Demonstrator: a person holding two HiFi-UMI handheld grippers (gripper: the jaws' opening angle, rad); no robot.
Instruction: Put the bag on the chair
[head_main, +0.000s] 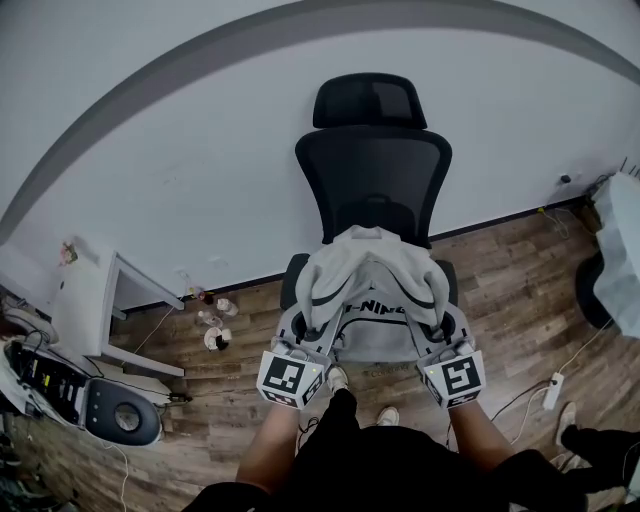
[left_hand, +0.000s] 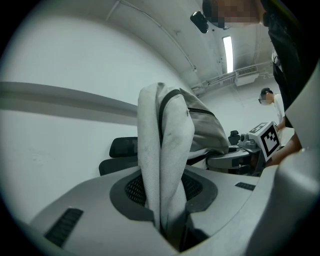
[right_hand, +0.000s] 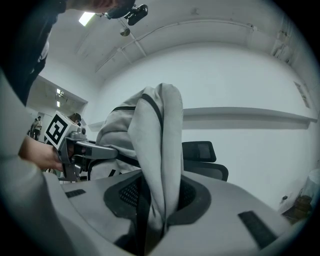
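1. The left gripper (head_main: 306, 335) is shut tight on a fold of the grey bag (head_main: 372, 272). In the left gripper view the cloth (left_hand: 165, 150) is pinched between the two jaws of the left gripper (left_hand: 170, 222) and stands up from them.
2. The right gripper (head_main: 440, 335) is shut tight on the other side of the bag. In the right gripper view the right gripper (right_hand: 150, 222) has a fold of cloth and a dark strap squeezed in its jaws, and the bag (right_hand: 156, 140) rises above them.
3. The bag hangs between the two grippers, held up at both sides. It has black letters on its front.
4. The black chair (head_main: 375, 170) is just behind the bag. From the head view the bag covers the seat. I cannot tell if the bag touches the seat.
5. The chair's back and headrest (right_hand: 199, 150) stick up behind the bag.
6. The chair stands on a brown wood floor (head_main: 500, 290), close to a white wall (head_main: 200, 150).
7. A white table (head_main: 85, 300) stands far off to the left.
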